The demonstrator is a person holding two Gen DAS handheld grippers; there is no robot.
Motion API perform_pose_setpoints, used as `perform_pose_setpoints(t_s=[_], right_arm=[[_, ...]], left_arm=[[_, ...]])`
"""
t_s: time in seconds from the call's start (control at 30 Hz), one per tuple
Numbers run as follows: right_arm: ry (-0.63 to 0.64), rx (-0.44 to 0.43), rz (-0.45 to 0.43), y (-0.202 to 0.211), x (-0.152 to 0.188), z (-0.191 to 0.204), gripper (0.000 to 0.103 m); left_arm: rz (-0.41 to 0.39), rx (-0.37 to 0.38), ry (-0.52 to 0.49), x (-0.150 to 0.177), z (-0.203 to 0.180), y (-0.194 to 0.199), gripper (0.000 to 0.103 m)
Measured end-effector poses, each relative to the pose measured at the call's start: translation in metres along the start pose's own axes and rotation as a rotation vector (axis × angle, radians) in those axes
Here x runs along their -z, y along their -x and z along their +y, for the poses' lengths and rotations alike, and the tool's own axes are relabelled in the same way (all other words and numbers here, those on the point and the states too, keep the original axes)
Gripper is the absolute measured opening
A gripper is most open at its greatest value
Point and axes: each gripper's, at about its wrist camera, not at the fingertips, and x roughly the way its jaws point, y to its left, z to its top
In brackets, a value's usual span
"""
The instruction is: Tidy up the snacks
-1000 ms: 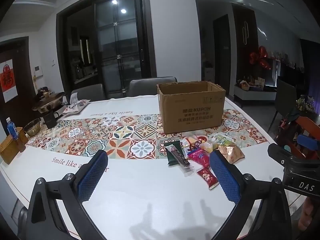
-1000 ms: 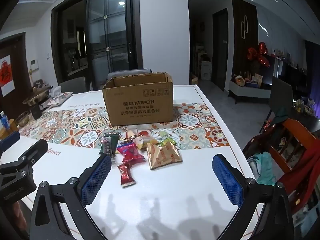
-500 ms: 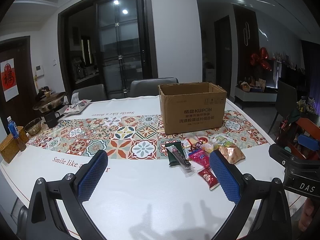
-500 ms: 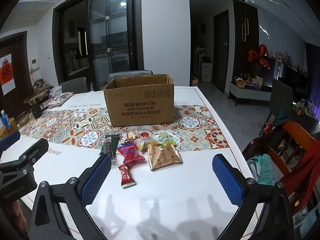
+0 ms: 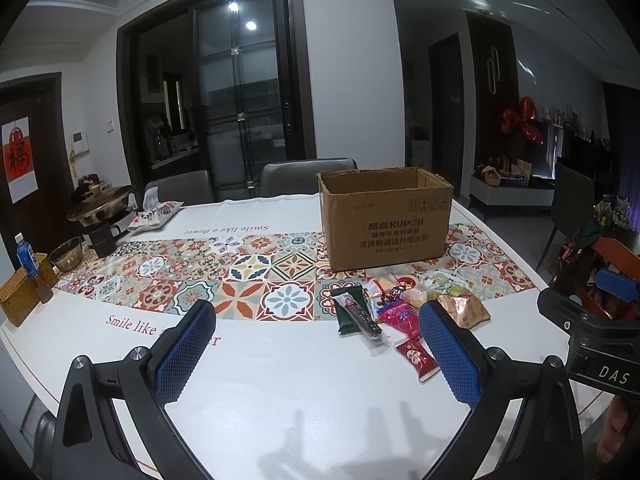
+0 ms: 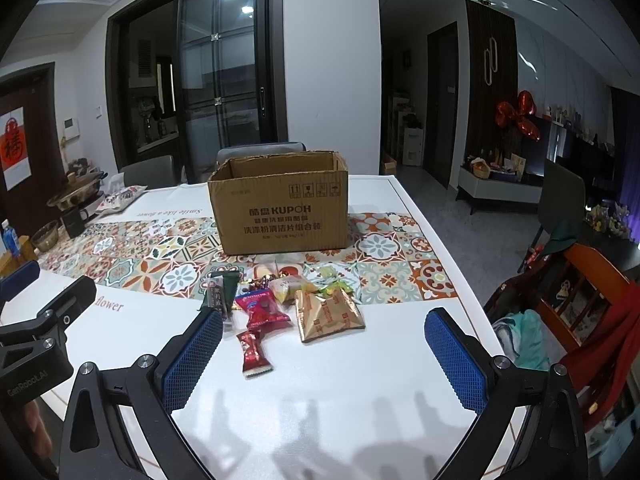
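Note:
An open cardboard box (image 5: 386,222) (image 6: 280,208) stands on the patterned runner of a white table (image 5: 280,380). In front of it lies a pile of wrapped snacks (image 5: 400,308) (image 6: 288,300): a small red packet (image 6: 253,353) nearest me, a pink packet (image 6: 262,309), a gold-brown packet (image 6: 326,314) and a dark bar (image 5: 360,318). My left gripper (image 5: 316,354) is open above the bare tabletop, left of the pile, holding nothing. The right gripper (image 6: 326,362) is open too, just short of the pile, with the red packet between its fingers' line of sight.
At the table's left end sit a hot pot (image 5: 100,208), a glass bowl (image 5: 72,248), a blue-capped bottle (image 5: 28,256) and a wicker basket (image 5: 20,300). Grey chairs (image 5: 304,176) stand behind the table. A wooden chair with clothes (image 6: 580,320) is on the right.
Both views have crept slightly closer to the box and the snacks. Both grippers stay open and nothing on the table has moved.

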Motion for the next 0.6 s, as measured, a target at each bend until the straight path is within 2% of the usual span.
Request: perform_pose_setpoints(t_s=[0.6], right_arm=[[0.002,0.0,-0.004,0.0006,0.0004,0.0,0.102]], left_arm=[[-0.005,-0.002,0.002,-0.0045,0.0021,0.0018,0.103]])
